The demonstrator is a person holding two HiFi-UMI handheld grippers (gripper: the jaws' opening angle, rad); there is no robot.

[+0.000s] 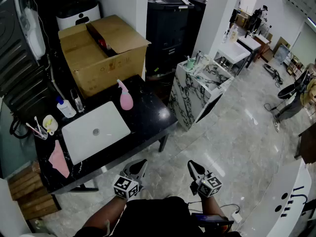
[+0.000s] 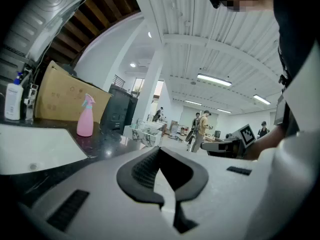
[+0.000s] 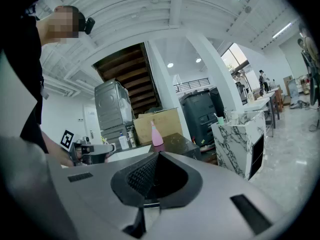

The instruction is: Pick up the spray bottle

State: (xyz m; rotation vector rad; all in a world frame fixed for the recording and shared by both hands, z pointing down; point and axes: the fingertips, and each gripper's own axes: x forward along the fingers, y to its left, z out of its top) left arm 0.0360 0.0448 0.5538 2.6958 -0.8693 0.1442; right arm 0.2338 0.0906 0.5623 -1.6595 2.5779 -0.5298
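The pink spray bottle (image 1: 125,97) stands upright on the black table (image 1: 150,117), between a white laptop and a cardboard box. It also shows in the left gripper view as the spray bottle (image 2: 85,119) at the left, and small in the right gripper view as the spray bottle (image 3: 156,135) far ahead. My left gripper (image 1: 140,163) and right gripper (image 1: 190,164) hang side by side over the floor, short of the table's near edge and well away from the bottle. Both are shut and empty, the left gripper (image 2: 160,151) and the right gripper (image 3: 159,155) with tips together.
On the table lie a closed white laptop (image 1: 96,131), a pink cloth (image 1: 59,159) and a white pump bottle (image 1: 64,107). An open cardboard box (image 1: 101,46) sits behind them. A marble-patterned cabinet (image 1: 197,90) stands to the table's right, on a glossy floor (image 1: 237,147).
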